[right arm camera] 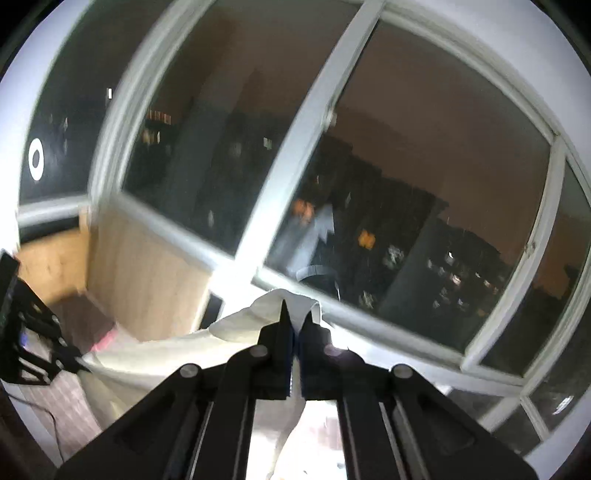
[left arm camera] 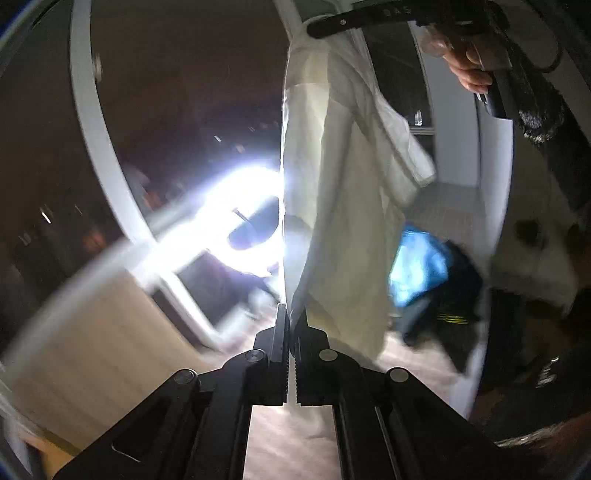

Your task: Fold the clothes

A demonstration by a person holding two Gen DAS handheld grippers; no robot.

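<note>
Left tongs (left arm camera: 291, 314): pressed together, pinching one edge of the cream-white woven cloth garment (left arm camera: 343, 206). Right tongs (right arm camera: 297, 321): pressed together, pinching another edge of it. The garment hangs in the air, stretched between both tongs, before the white-framed window (right arm camera: 295, 122) with dark panes.

— What blocks the way?

— A cream garment (left arm camera: 343, 206) hangs down the middle of the left wrist view, stretched between the left gripper (left arm camera: 291, 321) at the bottom and the right gripper (left arm camera: 388, 18) at the top. A white window frame (right arm camera: 295, 155) crosses the right wrist view from upper right to lower left.

— Where is it open?

— Left of the cloth, toward the glare. A dark heap with a blue patch (left arm camera: 421, 266) crowds the lower right.
</note>
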